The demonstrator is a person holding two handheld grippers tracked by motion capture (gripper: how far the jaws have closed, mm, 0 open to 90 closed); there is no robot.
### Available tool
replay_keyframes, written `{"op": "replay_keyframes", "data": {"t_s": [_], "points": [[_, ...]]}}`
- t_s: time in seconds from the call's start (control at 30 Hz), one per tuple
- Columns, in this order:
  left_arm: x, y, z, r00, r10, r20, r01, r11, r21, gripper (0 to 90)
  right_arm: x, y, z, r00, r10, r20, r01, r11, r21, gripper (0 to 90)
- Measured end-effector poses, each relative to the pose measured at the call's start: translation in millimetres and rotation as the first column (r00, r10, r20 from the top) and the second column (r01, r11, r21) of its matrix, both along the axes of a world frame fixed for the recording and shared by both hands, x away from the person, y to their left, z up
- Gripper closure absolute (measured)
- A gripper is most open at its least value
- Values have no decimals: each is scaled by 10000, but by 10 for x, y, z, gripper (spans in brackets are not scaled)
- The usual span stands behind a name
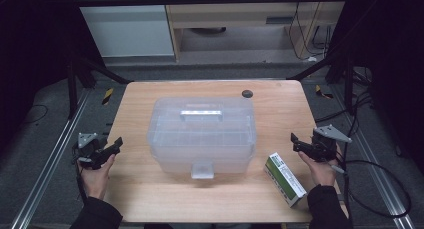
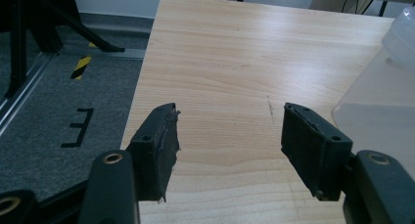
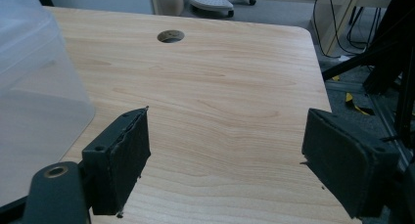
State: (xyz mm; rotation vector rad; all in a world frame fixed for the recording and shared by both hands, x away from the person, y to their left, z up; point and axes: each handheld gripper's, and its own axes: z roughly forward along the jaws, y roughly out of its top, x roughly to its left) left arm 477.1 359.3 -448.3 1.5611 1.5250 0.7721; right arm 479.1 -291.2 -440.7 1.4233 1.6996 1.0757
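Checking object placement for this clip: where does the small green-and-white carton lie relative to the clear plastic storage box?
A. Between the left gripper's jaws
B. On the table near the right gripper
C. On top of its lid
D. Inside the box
B: the green-and-white carton lies flat on the table, apart from the clear plastic storage box, near the right gripper.

A clear lidded plastic storage box (image 1: 202,134) sits at the middle of the pale wooden table (image 1: 150,199); a small green-and-white cardboard carton (image 1: 285,179) lies to its right, near the front edge, well apart from it; a round cable hole (image 1: 246,93) sits behind the box toward the right; the left gripper (image 1: 118,143) hangs at the table's left edge, the right gripper (image 1: 294,140) at its right edge, just behind the carton
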Motion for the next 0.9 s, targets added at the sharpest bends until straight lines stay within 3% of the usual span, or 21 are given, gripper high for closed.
{"op": "replay_keyframes", "data": {"t_s": [0.17,0.47,0.53,0.63,0.9], "points": [[-17,9,39,9998,-197,52,198,9997,-126,368,4,32,-32,9998,79,-177,-86,9993,-377,185],[-25,-47,196,9971,-743,178,740,9971,168,357,-19,29,77,9996,253,125,-251,9995,-188,182],[6,-81,251,9940,-1095,46,1091,9929,465,354,-17,36,104,9995,286,129,-284,9994,-176,182],[29,-99,291,9900,-1413,-38,1414,9893,363,356,-16,50,114,9993,340,143,-337,9991,-253,182],[77,-134,420,9847,-1743,59,1735,9824,693,368,23,85,113,9986,518,117,-513,9979,-408,184]]}}
